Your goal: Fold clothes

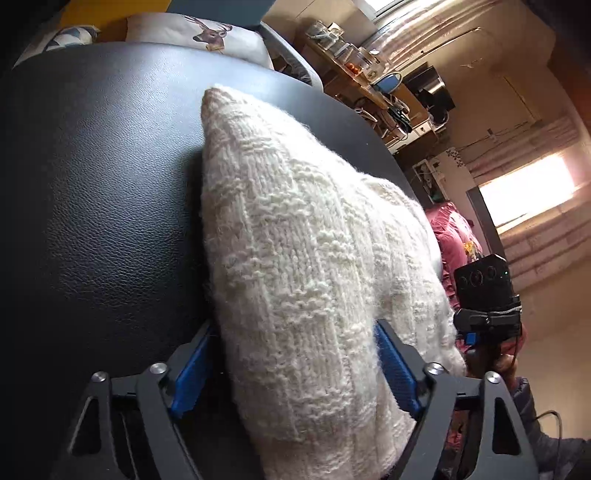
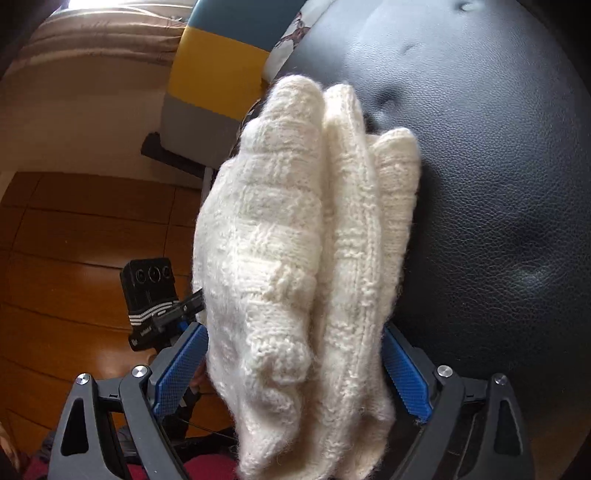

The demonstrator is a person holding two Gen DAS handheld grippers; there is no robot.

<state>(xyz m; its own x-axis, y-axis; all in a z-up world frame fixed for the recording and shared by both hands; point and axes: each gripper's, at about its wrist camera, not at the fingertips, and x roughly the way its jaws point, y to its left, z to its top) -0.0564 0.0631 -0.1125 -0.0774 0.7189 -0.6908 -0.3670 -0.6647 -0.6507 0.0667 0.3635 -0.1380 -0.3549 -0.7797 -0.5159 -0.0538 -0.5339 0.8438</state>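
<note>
A cream knitted sweater (image 1: 295,221), folded into a thick bundle, lies on a black leather seat (image 1: 92,184). My left gripper (image 1: 295,326) straddles one end of it. Its blue pads (image 1: 393,373) sit tight against the knit on both sides, so it is shut on the sweater. In the right wrist view the bundle (image 2: 295,221) shows several stacked folds on the same seat (image 2: 498,221). My right gripper (image 2: 295,328) stands wide around that end. The wool brushes its pads (image 2: 181,369) but is not squeezed. Each view shows the other gripper's camera block (image 1: 487,291) (image 2: 147,280).
A deer-print cushion (image 1: 207,33) rests beyond the seat's far edge. A cluttered shelf (image 1: 369,74) and a pink garment (image 1: 454,229) lie past its right edge. Wooden floor (image 2: 74,240) and a yellow, blue and grey striped panel (image 2: 218,62) are on the other side.
</note>
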